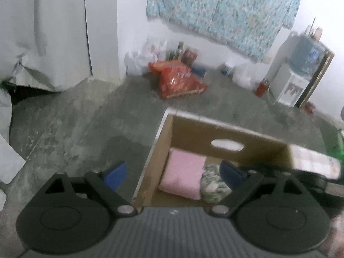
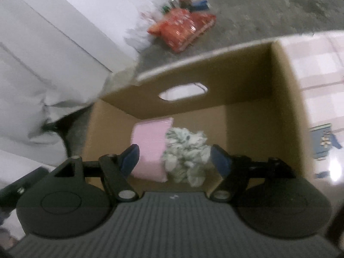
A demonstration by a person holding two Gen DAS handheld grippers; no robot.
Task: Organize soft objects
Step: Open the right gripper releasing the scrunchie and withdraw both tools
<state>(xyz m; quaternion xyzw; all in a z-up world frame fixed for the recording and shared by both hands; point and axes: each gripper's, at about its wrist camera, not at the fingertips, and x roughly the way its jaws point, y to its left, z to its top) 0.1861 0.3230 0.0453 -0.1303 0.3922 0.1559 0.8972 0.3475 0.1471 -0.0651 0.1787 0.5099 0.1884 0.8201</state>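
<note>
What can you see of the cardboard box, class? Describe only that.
The cardboard box is plain brown corrugated card, open at the top, standing on the grey floor. One wall has an oval hand-hole. Inside, on the bottom, a folded pink cloth lies against a crumpled patterned cloth. Nothing grips the box.

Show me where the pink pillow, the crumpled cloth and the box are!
pink pillow [image 2: 150,150], right wrist view, middle of its top.
crumpled cloth [image 2: 187,157], right wrist view, middle of the bundle.
box [image 2: 247,73], right wrist view, inside of its far wall.
</note>
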